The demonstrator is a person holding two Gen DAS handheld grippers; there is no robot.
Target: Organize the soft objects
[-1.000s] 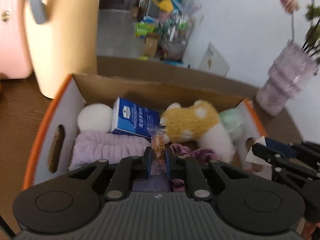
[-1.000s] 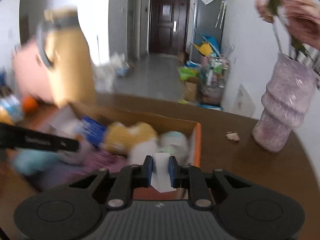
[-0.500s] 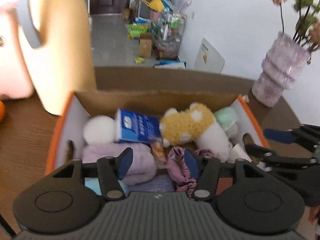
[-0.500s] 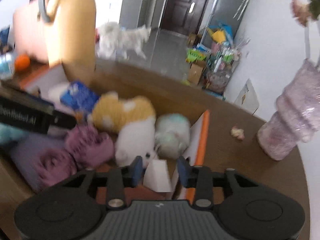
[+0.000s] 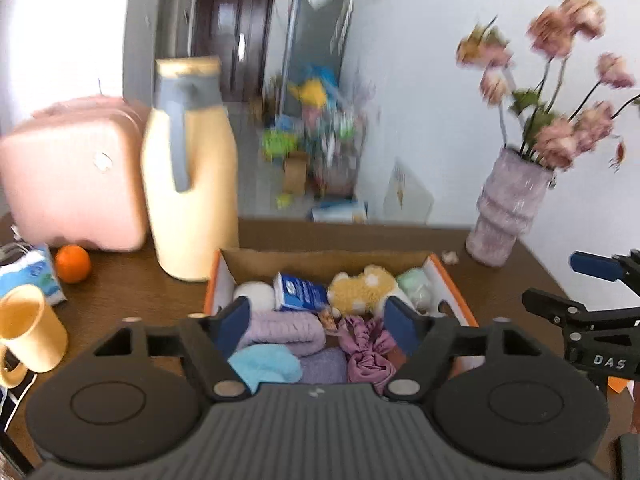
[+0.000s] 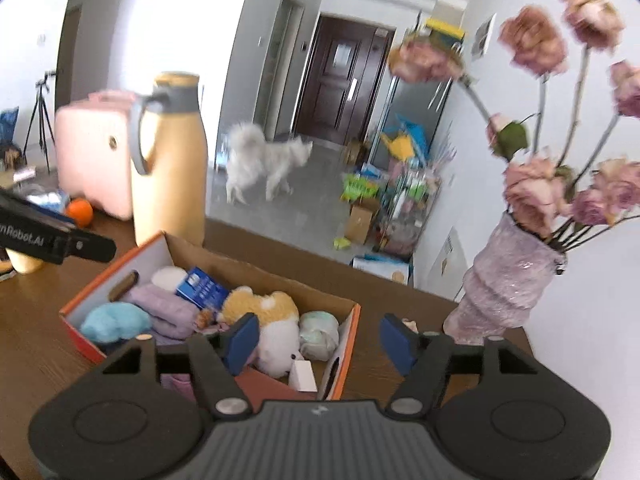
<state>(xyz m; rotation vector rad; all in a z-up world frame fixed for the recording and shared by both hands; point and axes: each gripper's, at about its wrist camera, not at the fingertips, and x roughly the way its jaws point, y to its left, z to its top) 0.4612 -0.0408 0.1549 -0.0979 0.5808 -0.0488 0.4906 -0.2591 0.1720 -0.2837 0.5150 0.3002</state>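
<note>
A: Item one, left claw: jaws spread and opening, nothing between the pads, raised above the near end of the cardboard box.

B: Item two, right claw: likewise opening, empty, raised above the box's right end wall and the bench.

A: Box contents, left view: white plush ball at far left; blue tissue pack beside it; yellow-and-white plush toy at centre back; pale green plush at far right corner.

B: Nearer row: lilac rolled towel, light blue fluffy cloth, mauve scrunchie. Small snack packet wedged between towel and scrunchie.

A: Right view, added entry: white card-like piece leaning in the near right corner, just beside the plush toy's white part.

B: Bench surroundings: yellow thermos jug touching or nearly touching the box's far left corner; pink case behind it; orange fruit; yellow mug; lilac vase of dried pink flowers, well apart to the right.

A: Floor beyond: white dog, blurred.
</note>
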